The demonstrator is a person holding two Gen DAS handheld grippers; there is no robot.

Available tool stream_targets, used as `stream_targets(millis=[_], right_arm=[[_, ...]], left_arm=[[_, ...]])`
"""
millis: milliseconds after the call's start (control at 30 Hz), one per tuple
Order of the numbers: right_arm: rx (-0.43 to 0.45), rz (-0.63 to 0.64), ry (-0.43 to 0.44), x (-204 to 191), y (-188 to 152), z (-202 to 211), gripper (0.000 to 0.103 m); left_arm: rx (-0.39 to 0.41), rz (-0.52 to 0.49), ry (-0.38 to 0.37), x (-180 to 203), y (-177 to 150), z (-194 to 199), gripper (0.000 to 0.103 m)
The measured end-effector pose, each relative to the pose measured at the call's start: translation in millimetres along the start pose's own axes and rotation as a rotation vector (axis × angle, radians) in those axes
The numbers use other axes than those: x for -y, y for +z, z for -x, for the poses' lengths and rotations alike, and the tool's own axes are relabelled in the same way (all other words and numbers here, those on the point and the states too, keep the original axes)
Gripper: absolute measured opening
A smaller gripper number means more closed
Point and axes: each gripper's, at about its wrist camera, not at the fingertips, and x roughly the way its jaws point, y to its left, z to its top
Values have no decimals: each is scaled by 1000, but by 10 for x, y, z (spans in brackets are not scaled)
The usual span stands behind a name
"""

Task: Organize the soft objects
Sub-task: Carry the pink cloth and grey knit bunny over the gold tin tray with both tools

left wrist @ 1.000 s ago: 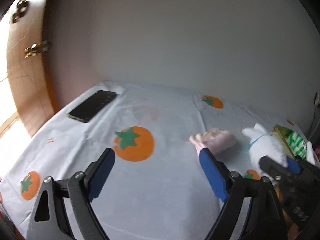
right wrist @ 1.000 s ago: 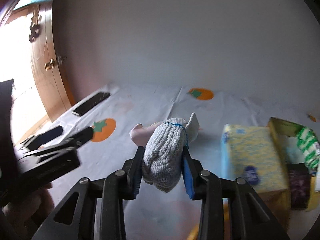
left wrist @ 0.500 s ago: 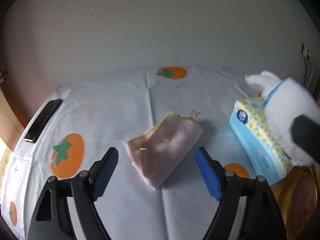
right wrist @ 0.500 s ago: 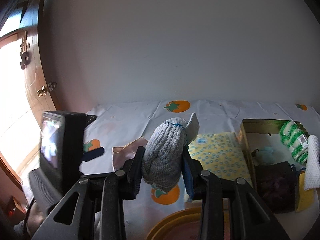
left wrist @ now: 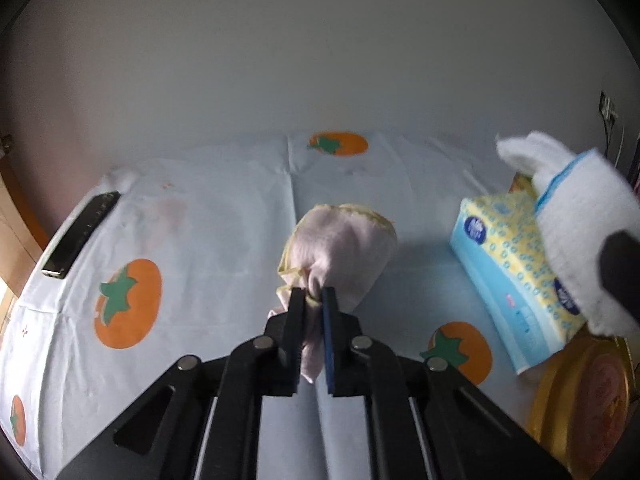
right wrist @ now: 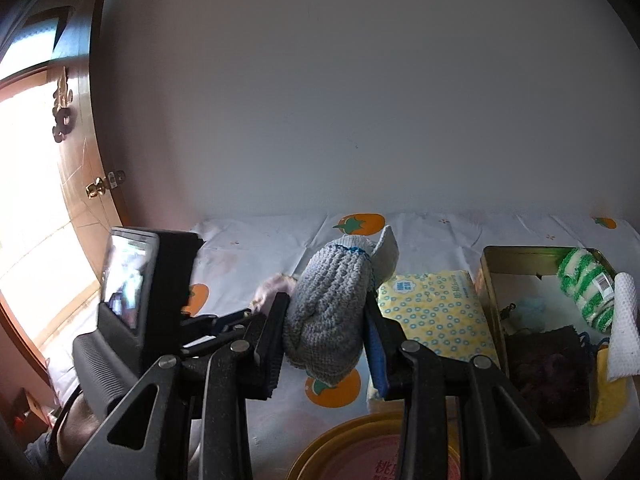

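Note:
My left gripper (left wrist: 313, 300) is shut on the near end of a pale pink cloth (left wrist: 340, 248), which bunches up above the persimmon-print tablecloth (left wrist: 208, 240). In the right wrist view the same cloth (right wrist: 272, 286) peeks out behind the left gripper's body (right wrist: 160, 300). My right gripper (right wrist: 326, 312) is shut on a grey knitted glove with a blue cuff line (right wrist: 332, 304), held above the table. From the left wrist view that glove (left wrist: 576, 216) hangs at the right edge.
A yellow and blue tissue pack (right wrist: 436, 312) lies right of centre. A gold tin box (right wrist: 520, 256) at the right holds a green striped cloth (right wrist: 584, 284), a dark cloth (right wrist: 548, 372) and a white towel (right wrist: 622, 328). A round gold lid (right wrist: 360, 456) sits near. A black phone (left wrist: 82, 238) lies far left.
The left gripper swung right from the phone side to the pink cloth, then shut on its near end, bunching it up. The right gripper carried the glove rightward toward the tin box.

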Motion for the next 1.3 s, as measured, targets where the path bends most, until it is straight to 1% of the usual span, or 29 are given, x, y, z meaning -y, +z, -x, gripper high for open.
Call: stream_targets(millis=[67, 167, 367, 633, 967, 1300], right_arm=[[9, 8, 2, 1, -11, 10, 37], [21, 22, 2, -14, -26, 22, 37], [44, 35, 5, -41, -39, 43, 38], [82, 68, 9, -106, -39, 82, 38], [96, 95, 13, -140, -57, 76, 38], [120, 122, 15, -189, -71, 94, 38]], left_arm=[[37, 6, 11, -9, -21, 94, 6], [69, 32, 29, -56, -35, 177, 6], [153, 108, 48, -190, -85, 378, 6], [273, 118, 106, -170, -172, 638, 6], [350, 130, 131, -181, -247, 792, 6], [389, 137, 148, -163, -306, 894, 6]])
